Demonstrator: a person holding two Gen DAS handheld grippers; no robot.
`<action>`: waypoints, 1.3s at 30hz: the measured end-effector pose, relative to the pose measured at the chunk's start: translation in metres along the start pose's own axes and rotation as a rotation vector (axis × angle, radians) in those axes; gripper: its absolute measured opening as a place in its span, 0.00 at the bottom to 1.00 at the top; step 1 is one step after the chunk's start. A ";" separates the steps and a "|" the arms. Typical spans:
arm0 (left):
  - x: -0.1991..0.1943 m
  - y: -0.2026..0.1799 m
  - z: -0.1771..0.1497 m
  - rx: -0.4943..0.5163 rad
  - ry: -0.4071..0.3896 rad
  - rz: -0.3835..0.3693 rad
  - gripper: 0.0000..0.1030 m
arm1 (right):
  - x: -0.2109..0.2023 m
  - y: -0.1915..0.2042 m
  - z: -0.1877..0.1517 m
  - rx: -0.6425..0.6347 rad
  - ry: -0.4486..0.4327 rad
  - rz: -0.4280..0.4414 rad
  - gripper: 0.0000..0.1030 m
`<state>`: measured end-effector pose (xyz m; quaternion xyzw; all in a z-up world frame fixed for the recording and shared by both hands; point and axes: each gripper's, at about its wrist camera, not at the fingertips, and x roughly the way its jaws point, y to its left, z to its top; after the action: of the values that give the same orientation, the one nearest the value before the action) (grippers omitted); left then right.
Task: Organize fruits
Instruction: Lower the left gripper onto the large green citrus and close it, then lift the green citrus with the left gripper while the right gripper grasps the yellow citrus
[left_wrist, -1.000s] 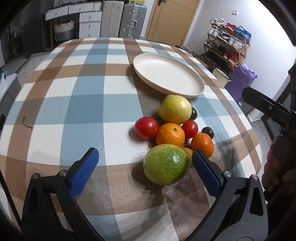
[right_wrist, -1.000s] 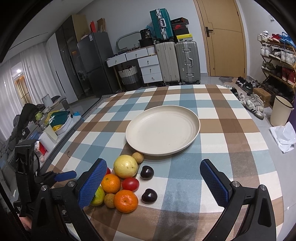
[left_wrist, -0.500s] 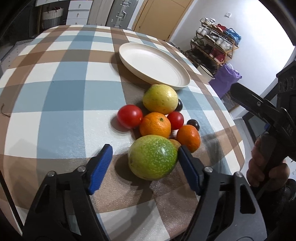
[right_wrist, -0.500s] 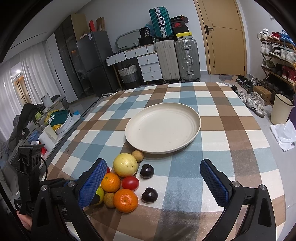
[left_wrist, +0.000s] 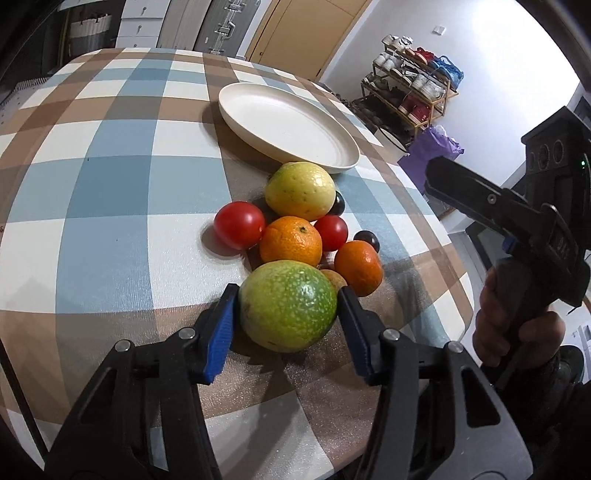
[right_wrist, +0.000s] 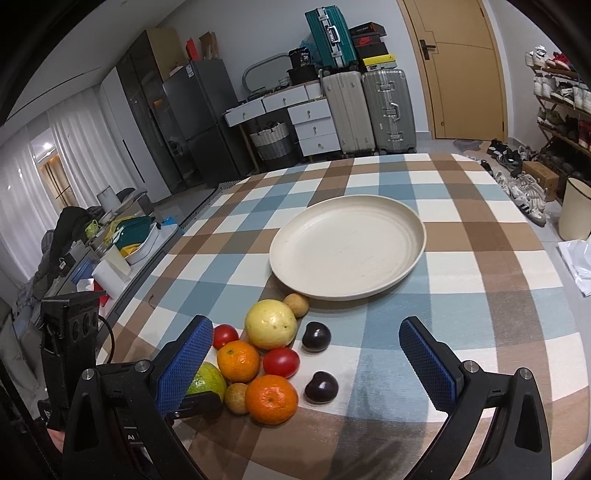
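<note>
Left wrist view puts us right over the left gripper (left_wrist: 286, 314), whose jaws are closing around the green fruit (left_wrist: 288, 305); the blue pads (left_wrist: 221, 338) sit at its two flanks, seemingly touching its skin, though we cannot tell how firmly they press. The green fruit rests on the checked bench (left_wrist: 103, 192) at the near end of the heap. Just behind it we see an orange (left_wrist: 290, 241), touching or nearly so, and a second orange (left_wrist: 358, 267) to its right, with a small brownish fruit (left_wrist: 334, 279) wedged between. Farther back lie two tomatoes (left_wrist: 239, 224), a pale yellow fruit (left_wrist: 300, 191) and dark plums (left_wrist: 367, 240). Beyond the heap, the cream plate (left_wrist: 236, 107) sits empty on the bench, its near rim just beside the yellow fruit.

From the right wrist view, the right gripper (right_wrist: 306, 363) hangs over the bench with its jaws spread wide and nothing between the pads; one dark plum lies below the gap. A hand (left_wrist: 517, 328) grips its handle at the bench edge.
</note>
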<state>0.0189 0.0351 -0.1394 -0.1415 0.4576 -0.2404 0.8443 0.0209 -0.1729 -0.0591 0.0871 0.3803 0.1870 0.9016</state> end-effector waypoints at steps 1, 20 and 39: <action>-0.001 0.001 0.001 -0.004 -0.001 0.002 0.49 | 0.002 0.001 0.000 -0.003 0.005 0.005 1.00; -0.035 0.015 0.010 0.000 -0.051 -0.022 0.49 | 0.043 0.007 0.005 -0.023 0.078 0.072 1.00; -0.060 0.029 0.024 -0.024 -0.089 -0.038 0.49 | 0.080 0.026 0.008 -0.088 0.171 0.059 0.82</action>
<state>0.0193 0.0917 -0.0971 -0.1705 0.4196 -0.2442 0.8574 0.0714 -0.1168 -0.0978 0.0426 0.4446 0.2368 0.8628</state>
